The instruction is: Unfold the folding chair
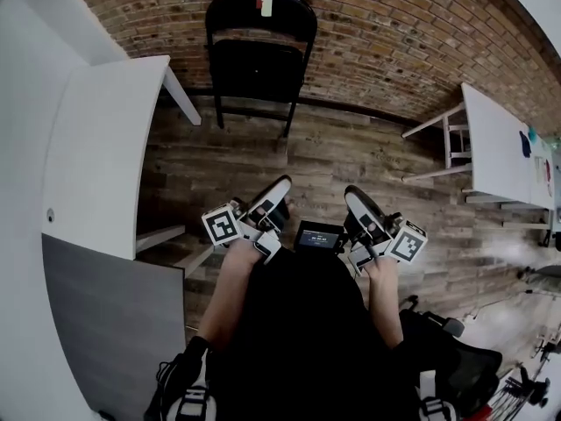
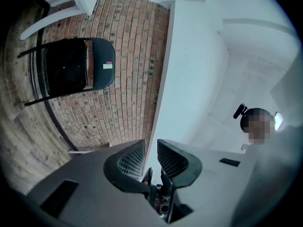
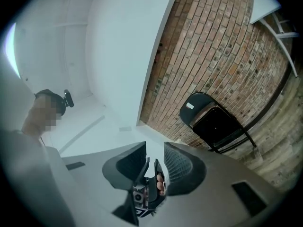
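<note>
head view shows unreadable label (image 1: 265, 7) on folding chair (image 1: 259, 64); left tongs (image 2: 150, 144), right tongs (image 3: 155, 146) narrowly parted, empty.

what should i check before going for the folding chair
1. Left gripper empty, jaws apart: ok.
2. Right gripper empty, jaws apart: ok.
3. Folding chair folded, standing against the brick wall: ok.
4. Chair within reach: not ok, both grippers are far short of it.
5. Floor between the grippers and the chair free of obstacles: ok.
6. Chair's hinges move freely: cannot tell.
</note>
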### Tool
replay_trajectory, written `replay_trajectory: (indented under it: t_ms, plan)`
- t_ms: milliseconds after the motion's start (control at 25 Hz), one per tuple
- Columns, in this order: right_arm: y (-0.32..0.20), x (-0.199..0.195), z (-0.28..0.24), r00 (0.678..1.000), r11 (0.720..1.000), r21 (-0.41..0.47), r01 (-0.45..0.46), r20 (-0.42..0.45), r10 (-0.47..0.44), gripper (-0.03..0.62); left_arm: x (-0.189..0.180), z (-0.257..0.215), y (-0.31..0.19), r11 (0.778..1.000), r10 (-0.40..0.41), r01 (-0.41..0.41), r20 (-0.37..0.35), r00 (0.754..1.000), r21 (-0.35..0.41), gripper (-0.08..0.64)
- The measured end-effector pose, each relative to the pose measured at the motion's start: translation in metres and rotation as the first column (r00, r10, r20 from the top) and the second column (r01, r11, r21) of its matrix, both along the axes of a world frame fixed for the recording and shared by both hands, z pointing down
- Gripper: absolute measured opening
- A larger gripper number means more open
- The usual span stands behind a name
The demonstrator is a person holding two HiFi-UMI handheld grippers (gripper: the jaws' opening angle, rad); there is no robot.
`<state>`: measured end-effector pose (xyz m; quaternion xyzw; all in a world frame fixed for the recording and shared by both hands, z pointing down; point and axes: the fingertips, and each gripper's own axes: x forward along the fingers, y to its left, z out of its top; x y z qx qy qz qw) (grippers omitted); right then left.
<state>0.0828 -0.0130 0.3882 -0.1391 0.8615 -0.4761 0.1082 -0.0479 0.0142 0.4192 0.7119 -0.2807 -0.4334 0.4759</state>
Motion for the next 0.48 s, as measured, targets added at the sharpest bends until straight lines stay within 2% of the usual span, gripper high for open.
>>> replay_trajectory:
  t_ms: [200,480]
  plan:
    - [-0.004,-0.023,0.007,1.000,1.000,-0.025,-0.010,-0.009,0.010,0.098,-0.019,0.003,-0.007,1.000,0.018,-0.018,-0.018,1.000,0.007,0.080]
    - [-0.018,-0.059,0.006,1.000,0.999,-0.039,0.022,-0.021,-0.023,0.098,-0.034,0.002,-0.015,1.000,0.024,-0.023,0.019,1.000,-0.007,0.080]
